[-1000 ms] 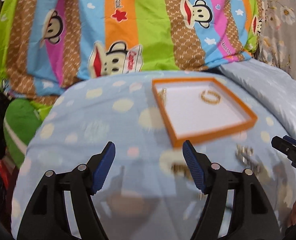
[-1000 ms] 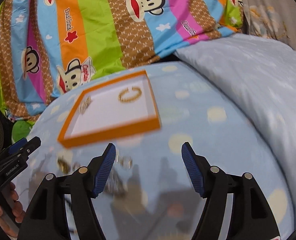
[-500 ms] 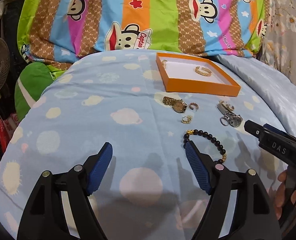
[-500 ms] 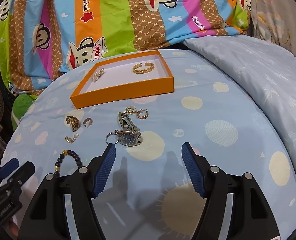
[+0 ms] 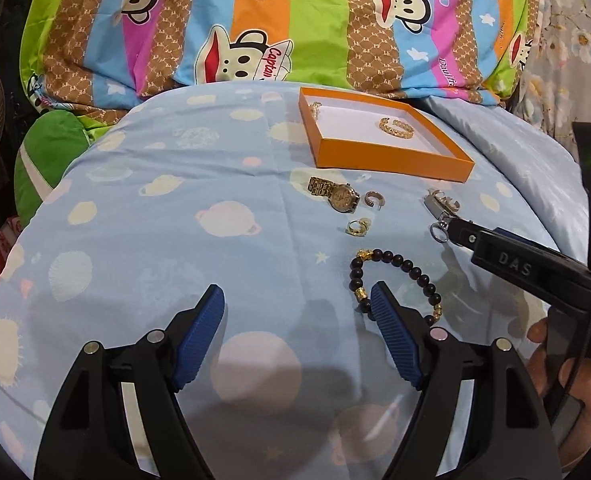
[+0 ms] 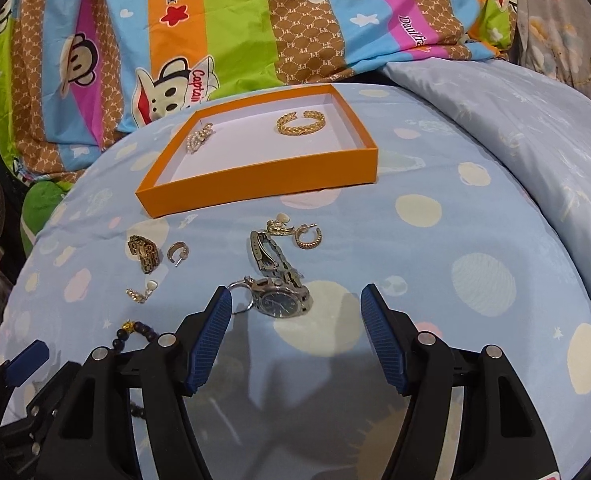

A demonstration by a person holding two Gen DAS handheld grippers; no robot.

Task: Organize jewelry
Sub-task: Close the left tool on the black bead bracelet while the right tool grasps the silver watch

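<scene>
Progress is partial: the orange tray (image 6: 255,184) on the bed holds a gold bangle (image 6: 300,123) and a pearl piece (image 6: 199,141). Two watches, earrings and a bead bracelet (image 5: 393,280) lie outside it. Left claw (image 5: 297,334) and right claw (image 6: 295,332) stand wide, empty.

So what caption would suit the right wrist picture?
Open right gripper hovering above a silver watch on the bedspread, orange tray beyond.

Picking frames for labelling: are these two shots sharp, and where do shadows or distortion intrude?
Left wrist view: sharp, fisheye bends the orange tray; claw shadow darkens the near sheet. Right wrist view: sharp too, shadow reaching the silver watch; dark vignette at corners.
</scene>
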